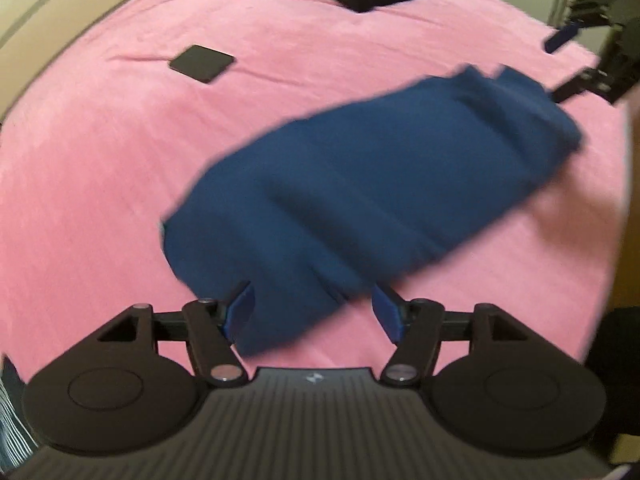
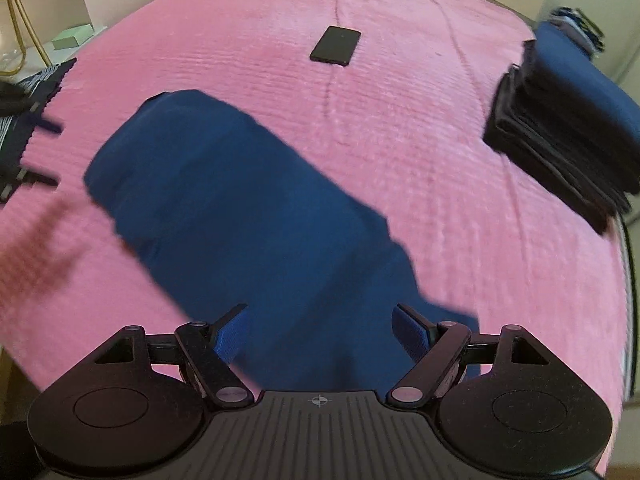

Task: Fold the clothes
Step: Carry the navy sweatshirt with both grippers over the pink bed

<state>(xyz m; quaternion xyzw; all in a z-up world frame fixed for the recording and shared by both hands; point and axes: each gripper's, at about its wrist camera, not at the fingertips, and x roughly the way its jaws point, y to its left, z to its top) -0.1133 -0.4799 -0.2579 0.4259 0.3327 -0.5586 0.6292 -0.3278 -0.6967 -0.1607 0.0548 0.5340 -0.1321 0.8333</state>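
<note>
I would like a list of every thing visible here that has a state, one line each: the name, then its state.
blue garment: folded into a long strip, lying flat on the bed
left gripper: open, jaws astride one end of the garment, not pinching it
right gripper: open, jaws astride the other end
stack of dark clothes: folded, piled at the bed edge
phone: lying flat, screen dark
pink bed cover: spread out, slightly creased

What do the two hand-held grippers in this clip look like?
Both match: the left hand-held gripper and right hand-held gripper have black ribbed bodies, round side discs, black linkage arms with silver pins, blue textured finger pads and a small white centre mark. No cables show.
</note>
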